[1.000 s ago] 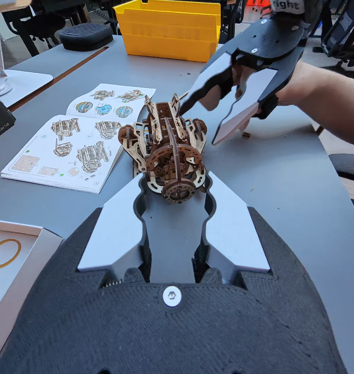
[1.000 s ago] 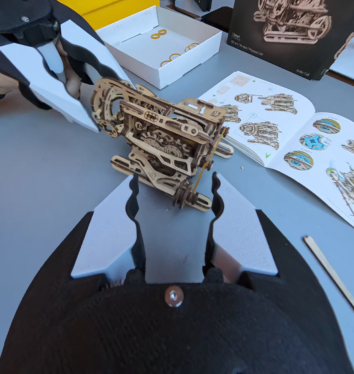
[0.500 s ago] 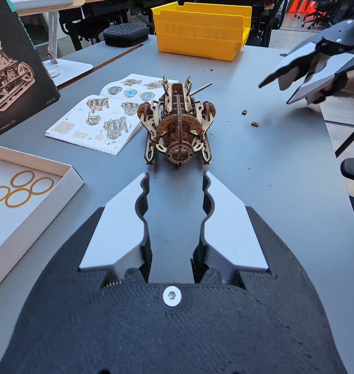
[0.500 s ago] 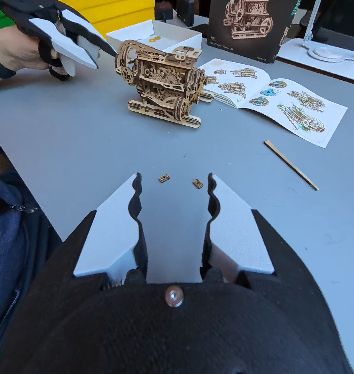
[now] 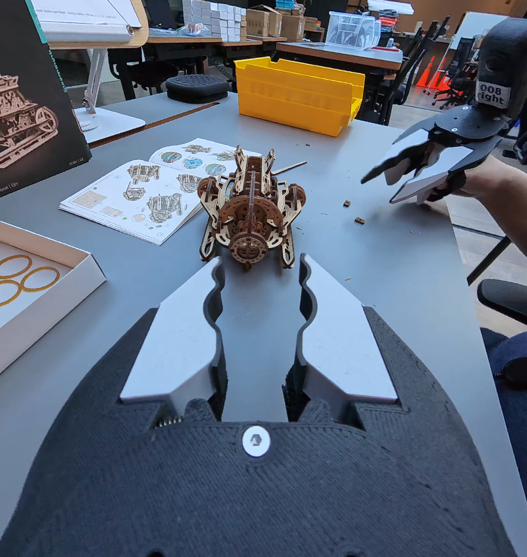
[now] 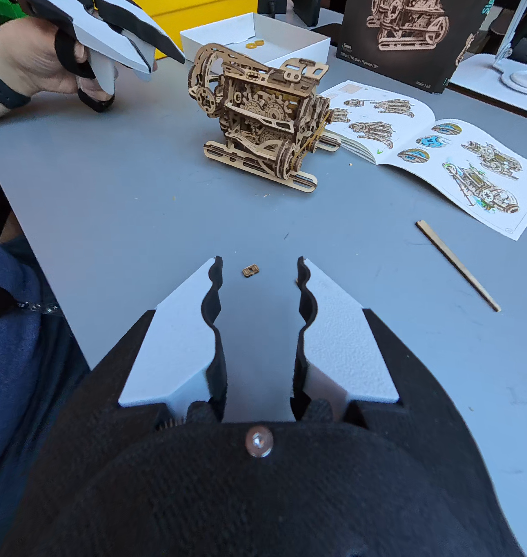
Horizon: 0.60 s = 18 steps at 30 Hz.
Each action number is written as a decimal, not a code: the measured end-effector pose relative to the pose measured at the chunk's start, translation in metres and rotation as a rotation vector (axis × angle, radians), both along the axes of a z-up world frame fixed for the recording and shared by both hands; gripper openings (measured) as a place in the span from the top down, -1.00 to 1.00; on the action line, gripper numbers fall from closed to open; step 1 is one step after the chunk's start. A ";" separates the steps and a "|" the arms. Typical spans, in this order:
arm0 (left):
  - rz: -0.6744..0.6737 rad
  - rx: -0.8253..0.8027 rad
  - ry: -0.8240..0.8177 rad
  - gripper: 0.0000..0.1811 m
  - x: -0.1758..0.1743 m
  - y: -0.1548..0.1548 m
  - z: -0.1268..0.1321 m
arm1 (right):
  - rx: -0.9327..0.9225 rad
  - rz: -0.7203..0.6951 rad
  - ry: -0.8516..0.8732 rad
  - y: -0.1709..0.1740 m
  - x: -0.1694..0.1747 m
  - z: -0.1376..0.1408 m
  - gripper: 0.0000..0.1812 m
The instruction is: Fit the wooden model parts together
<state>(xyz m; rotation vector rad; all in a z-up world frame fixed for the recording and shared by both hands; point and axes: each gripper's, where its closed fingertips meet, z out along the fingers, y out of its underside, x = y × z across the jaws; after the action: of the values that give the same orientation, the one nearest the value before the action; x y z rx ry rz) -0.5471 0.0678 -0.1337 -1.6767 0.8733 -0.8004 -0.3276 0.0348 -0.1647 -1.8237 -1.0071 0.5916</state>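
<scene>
Both grippers' fingers are spread wide, empty. We've got our right gripper (image 6: 259, 265) closest, tiny wooden connector piece (image 6: 250, 270) lying right between its tips.

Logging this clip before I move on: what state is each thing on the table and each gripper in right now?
wooden model: assembled, upright on its skids, untouched.
left gripper: open, empty, just short of the model.
right gripper: open, empty, above a small wooden piece.
instruction booklet: lying open.
white box: open, rubber bands inside.
wooden stick: lying loose.
</scene>
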 end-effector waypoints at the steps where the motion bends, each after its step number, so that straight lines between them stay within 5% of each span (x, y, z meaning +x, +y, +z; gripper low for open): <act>1: -0.003 0.001 -0.004 0.47 0.001 0.000 0.001 | 0.011 0.005 -0.009 0.004 0.002 0.001 0.44; 8: 0.060 0.038 -0.034 0.48 -0.003 0.026 0.028 | -0.150 -0.054 -0.106 0.064 0.022 0.014 0.37; 14: 0.129 0.093 -0.066 0.49 -0.012 0.053 0.070 | -0.389 -0.347 -0.829 0.087 0.066 0.057 0.21; 18: 0.140 0.117 -0.053 0.48 -0.013 0.059 0.084 | -0.403 -0.399 -1.236 0.071 0.056 0.102 0.17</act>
<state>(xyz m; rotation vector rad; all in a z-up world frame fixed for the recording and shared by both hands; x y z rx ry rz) -0.5601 0.1266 -0.0497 -1.5882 0.7432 -0.6819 -0.2711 0.1060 -0.0631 -2.7021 -1.2452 -0.7598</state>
